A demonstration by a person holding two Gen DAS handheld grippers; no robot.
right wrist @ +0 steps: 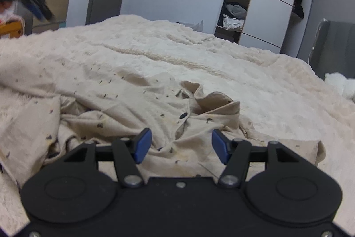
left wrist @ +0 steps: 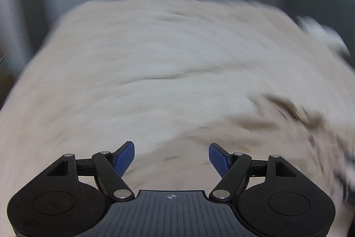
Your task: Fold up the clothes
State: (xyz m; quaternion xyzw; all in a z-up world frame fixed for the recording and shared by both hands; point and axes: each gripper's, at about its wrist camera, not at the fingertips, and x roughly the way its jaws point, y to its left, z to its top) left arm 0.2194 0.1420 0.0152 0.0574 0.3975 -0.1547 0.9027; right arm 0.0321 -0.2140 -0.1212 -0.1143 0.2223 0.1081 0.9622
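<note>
Item: beige shirt (right wrist: 142, 108), dark-flecked, buttoned, collared, lying crumpled at centre frame on a cream fleecy bedspread (right wrist: 221, 54). Right gripper (right wrist: 181, 146) is hovering low over it, blue pads (right wrist: 142, 146) standing apart, gripping nothing. Left gripper (left wrist: 172, 156) is pointing down over blurred bedspread, fingers apart and empty; it is also showing blurred at upper left of the right view.

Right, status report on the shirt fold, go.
Left tongs open, empty, view blurred. Right tongs open, empty, low over the speckled beige shirt. Shirt crumpled on the cream blanket, collar up, unfolded. Nothing in the way.
</note>
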